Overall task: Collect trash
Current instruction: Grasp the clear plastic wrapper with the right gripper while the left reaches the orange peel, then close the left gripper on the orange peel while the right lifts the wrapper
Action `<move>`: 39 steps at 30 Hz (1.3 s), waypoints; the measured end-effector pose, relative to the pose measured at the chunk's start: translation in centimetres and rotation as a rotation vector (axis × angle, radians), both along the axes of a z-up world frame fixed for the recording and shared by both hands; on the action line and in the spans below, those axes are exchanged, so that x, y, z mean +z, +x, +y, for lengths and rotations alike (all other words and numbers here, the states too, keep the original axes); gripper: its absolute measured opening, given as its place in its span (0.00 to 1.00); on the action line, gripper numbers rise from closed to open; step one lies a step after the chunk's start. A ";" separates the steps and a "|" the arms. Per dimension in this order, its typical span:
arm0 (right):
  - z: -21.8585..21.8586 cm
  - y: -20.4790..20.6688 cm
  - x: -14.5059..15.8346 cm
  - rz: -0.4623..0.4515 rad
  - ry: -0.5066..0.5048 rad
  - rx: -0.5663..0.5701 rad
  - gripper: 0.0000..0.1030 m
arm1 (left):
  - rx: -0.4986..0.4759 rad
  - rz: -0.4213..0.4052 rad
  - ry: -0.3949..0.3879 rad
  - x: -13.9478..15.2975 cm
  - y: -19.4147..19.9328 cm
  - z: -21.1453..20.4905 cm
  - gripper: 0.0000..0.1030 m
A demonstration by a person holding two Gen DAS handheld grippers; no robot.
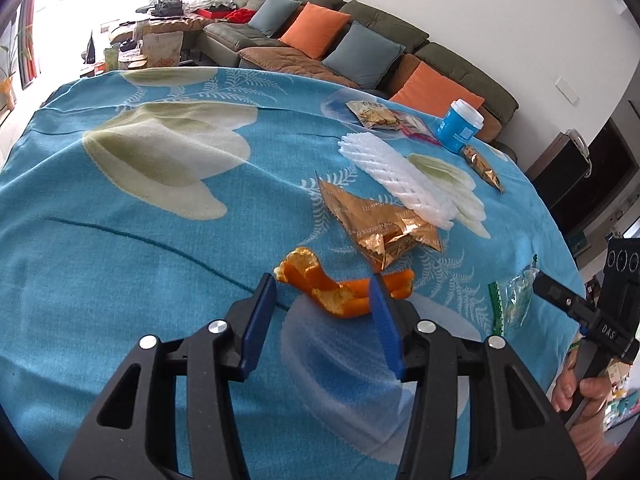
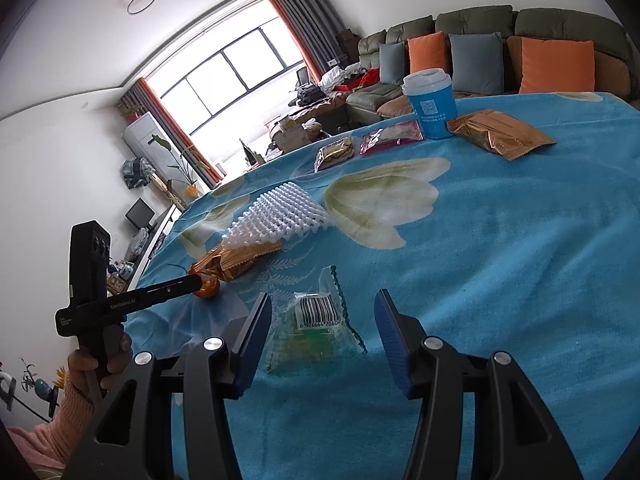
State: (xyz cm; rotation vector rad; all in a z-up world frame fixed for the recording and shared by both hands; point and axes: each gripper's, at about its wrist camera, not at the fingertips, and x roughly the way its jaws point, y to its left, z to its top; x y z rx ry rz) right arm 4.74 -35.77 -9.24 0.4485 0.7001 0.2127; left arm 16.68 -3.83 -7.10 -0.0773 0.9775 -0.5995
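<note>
Trash lies on a blue flowered tablecloth (image 1: 140,240). My left gripper (image 1: 322,286) is open, its fingers either side of an orange peel (image 1: 340,288) without closing on it. A crumpled gold wrapper (image 1: 380,228) and a white foam net (image 1: 396,176) lie beyond it. My right gripper (image 2: 322,308) is open around a clear green-edged wrapper with a barcode (image 2: 320,320). That wrapper also shows in the left wrist view (image 1: 512,300). The left gripper appears in the right wrist view at the orange peel (image 2: 208,286).
At the far side stand a blue paper cup with white lid (image 1: 458,126) (image 2: 432,104), a gold packet (image 2: 500,134), a red-edged packet (image 2: 392,136) and a small snack bag (image 2: 334,152). A sofa with orange and grey cushions (image 1: 320,28) is behind the table.
</note>
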 end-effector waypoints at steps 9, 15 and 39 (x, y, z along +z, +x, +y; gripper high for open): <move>-0.1 -0.3 -0.6 0.010 0.044 0.023 0.39 | 0.001 0.003 -0.002 -0.2 -0.2 -0.3 0.16; 0.2 -0.8 0.2 -0.015 0.032 0.036 0.32 | -0.008 -0.003 -0.010 -0.2 -0.9 0.1 0.10; 3.1 0.6 1.5 -0.062 0.062 0.122 0.27 | 0.018 0.004 -0.016 0.0 -1.9 1.9 0.37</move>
